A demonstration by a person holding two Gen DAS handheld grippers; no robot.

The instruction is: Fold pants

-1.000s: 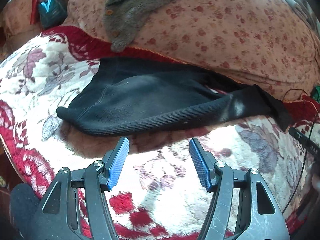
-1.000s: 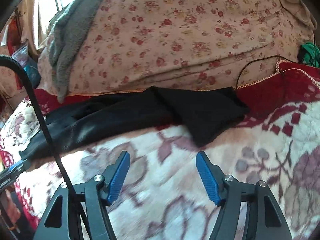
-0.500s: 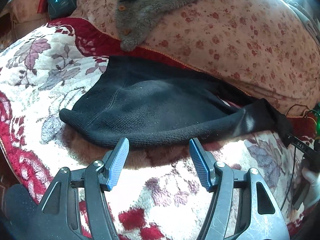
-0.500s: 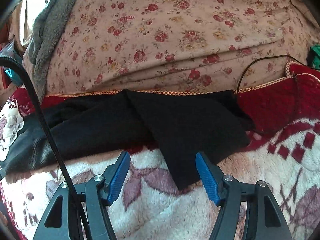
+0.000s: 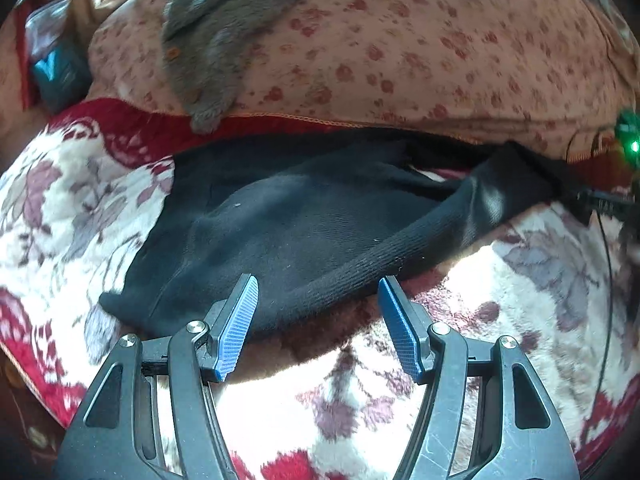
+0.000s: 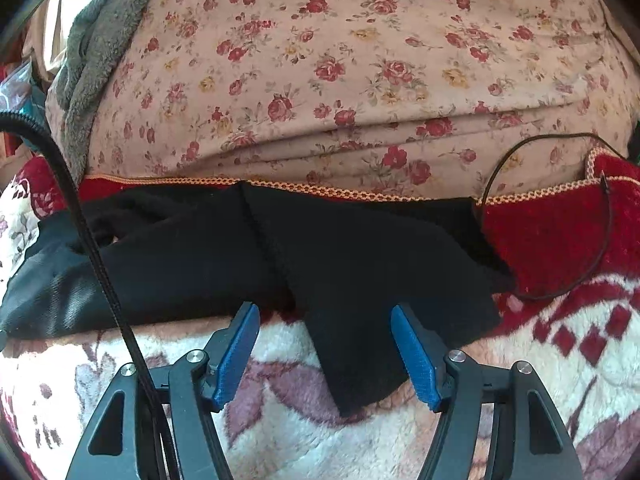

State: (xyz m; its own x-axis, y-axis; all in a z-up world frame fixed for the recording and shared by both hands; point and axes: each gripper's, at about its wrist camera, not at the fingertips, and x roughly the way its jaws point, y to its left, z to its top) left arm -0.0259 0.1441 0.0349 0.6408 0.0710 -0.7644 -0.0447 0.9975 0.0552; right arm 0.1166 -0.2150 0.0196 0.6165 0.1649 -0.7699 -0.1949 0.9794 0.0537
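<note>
Black knit pants [image 5: 304, 224] lie stretched across a floral fleece blanket [image 5: 328, 408]. In the left wrist view the waist end fills the middle, its ribbed edge between my fingers. My left gripper [image 5: 316, 292] is open, its blue pads either side of that edge. In the right wrist view the leg ends of the pants [image 6: 360, 280] lie folded over each other. My right gripper [image 6: 324, 320] is open, with the corner of the top leg between its pads.
A big rose-print quilt roll [image 6: 340, 72] lies right behind the pants. A grey fleece garment [image 5: 224, 28] hangs over it. A thin black cable [image 6: 560, 216] loops on the red blanket border at the right. A black cord [image 6: 100, 264] crosses the right wrist view.
Both grippers have moved forward toward the pants. The waist edge now sits between the left pads and the leg corner between the right pads. Both stayed open.
</note>
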